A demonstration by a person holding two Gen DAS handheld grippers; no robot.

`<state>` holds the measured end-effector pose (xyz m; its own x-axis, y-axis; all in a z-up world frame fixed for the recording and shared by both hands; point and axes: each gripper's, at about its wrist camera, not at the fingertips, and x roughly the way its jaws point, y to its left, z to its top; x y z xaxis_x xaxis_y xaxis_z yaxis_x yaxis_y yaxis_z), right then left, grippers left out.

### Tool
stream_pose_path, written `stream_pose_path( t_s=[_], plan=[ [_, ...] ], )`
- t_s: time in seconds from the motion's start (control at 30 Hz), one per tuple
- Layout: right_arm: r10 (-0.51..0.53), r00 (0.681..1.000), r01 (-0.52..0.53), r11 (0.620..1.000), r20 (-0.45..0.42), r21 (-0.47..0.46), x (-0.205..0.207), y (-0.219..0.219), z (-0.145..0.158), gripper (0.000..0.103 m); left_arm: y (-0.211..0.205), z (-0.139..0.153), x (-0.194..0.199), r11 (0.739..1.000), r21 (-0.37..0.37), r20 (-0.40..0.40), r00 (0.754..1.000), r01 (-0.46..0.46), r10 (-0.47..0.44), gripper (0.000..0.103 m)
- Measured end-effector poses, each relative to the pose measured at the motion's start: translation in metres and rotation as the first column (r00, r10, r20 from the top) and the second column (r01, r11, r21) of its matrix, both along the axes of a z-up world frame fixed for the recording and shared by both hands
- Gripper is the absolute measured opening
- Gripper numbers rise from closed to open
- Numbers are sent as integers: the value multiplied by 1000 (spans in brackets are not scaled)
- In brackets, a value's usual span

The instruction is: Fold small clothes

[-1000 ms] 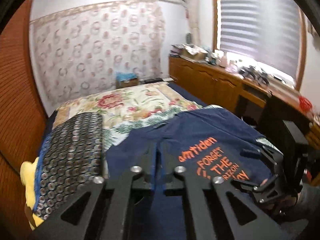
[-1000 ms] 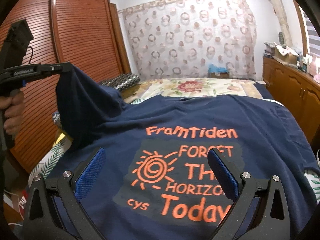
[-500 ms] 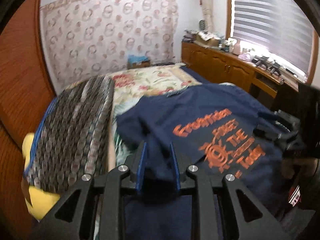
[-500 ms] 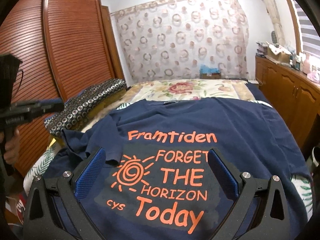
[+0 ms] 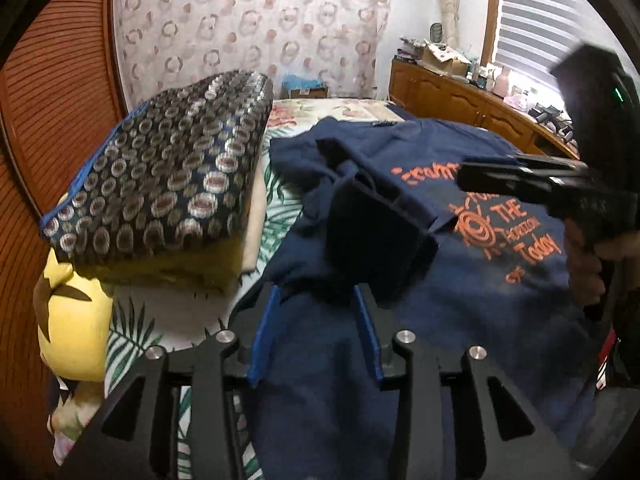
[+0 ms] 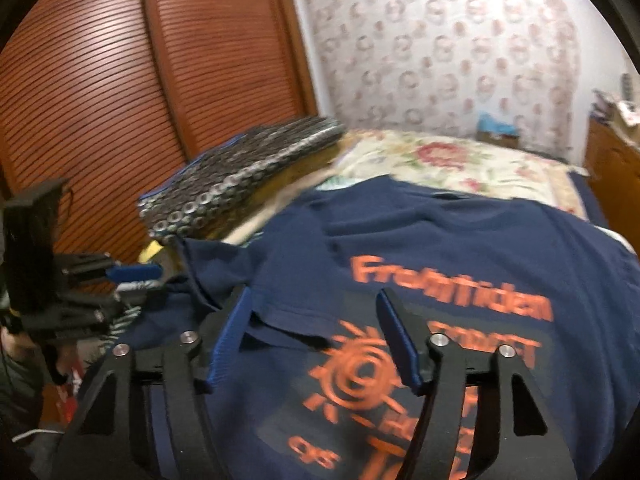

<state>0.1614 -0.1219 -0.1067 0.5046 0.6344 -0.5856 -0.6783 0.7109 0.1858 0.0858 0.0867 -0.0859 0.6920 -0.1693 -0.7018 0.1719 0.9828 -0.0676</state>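
The bed [image 5: 280,184] with its floral cover is seen carrying a navy T-shirt [image 5: 460,320] with orange print, spread front-up across the near end. One sleeve [image 5: 376,216] is seen folded in over the chest, beside the sun print. A patterned folded blanket [image 5: 168,168] is stacked on a yellow cushion [image 5: 76,332] at the bed's edge, beside the shirt. The left tongs [image 5: 316,332] are noted partly apart, just opened, over the shirt's side, nothing clamped. The right tongs [image 6: 316,340] are noted apart, just narrowing, over the sleeve hem, pads not pressing.
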Motion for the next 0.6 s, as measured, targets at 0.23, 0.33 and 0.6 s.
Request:
stream_pose_path(
  t_s=[0.23, 0.33, 0.6],
  plan=[
    [94, 991, -98, 994, -92, -43, 17, 48, -22, 45, 2, -17, 4, 1000, 9, -42, 999, -2, 2, 47],
    [94, 989, -105, 990, -115, -94, 23, 57, -33, 24, 2, -23, 5, 1000, 13, -53, 999, -2, 2, 48],
    [57, 996, -61, 997, -73, -55, 32, 21, -17, 2, 3, -28, 4, 1000, 27, -44, 999, -9, 11, 49]
  ],
)
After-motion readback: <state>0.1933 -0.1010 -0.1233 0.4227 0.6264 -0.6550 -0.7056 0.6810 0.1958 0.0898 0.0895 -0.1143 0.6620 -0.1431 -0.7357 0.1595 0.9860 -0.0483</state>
